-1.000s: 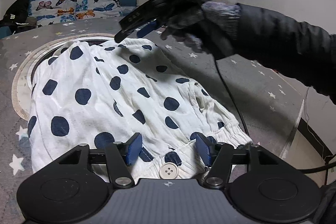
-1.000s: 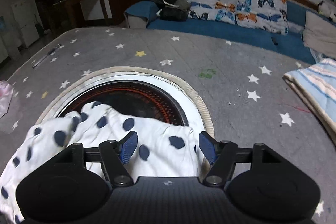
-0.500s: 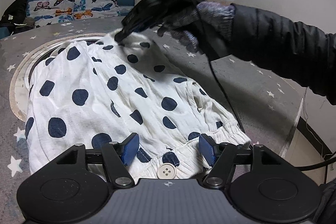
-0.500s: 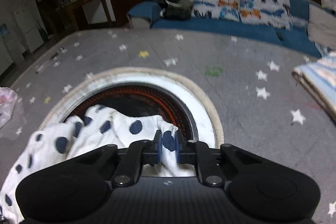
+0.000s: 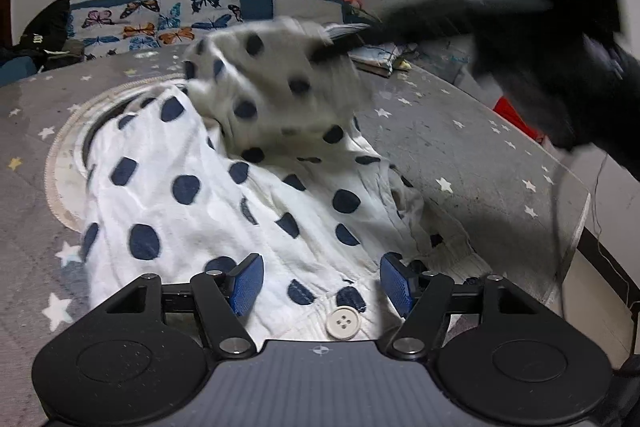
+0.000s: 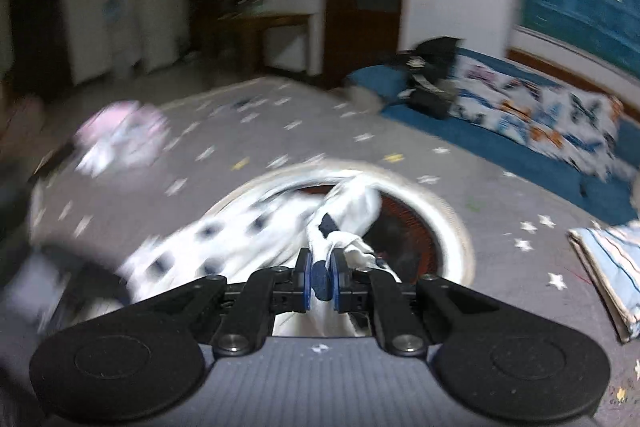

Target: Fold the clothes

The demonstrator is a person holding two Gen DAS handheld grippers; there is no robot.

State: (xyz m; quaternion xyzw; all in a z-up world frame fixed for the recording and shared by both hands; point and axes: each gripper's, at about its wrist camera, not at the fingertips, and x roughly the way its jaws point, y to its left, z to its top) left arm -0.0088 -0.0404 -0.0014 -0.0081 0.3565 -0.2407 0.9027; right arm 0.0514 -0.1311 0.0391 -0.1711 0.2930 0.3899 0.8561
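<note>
A white garment with dark blue dots (image 5: 208, 195) lies spread on the grey star-patterned table cover (image 5: 460, 147). My left gripper (image 5: 320, 283) stands open over its near hem, a white button (image 5: 343, 323) showing between the fingers. My right gripper (image 6: 320, 277) is shut on a bunched corner of the garment (image 6: 340, 223). In the left wrist view that corner (image 5: 272, 83) hangs lifted and blurred, folding back toward me, with the right gripper (image 5: 332, 47) and a dark sleeve (image 5: 560, 59) above it.
A round white-rimmed opening (image 6: 448, 219) in the table lies under the garment's far part. Folded striped cloth (image 6: 608, 267) sits at the right edge, a pink bundle (image 6: 120, 139) far left. A blue sofa with butterfly cushions (image 5: 160, 15) stands behind.
My right gripper went from open to shut on the garment's far corner, then lifted it up and back over the garment. The left gripper has stayed open at the hem.
</note>
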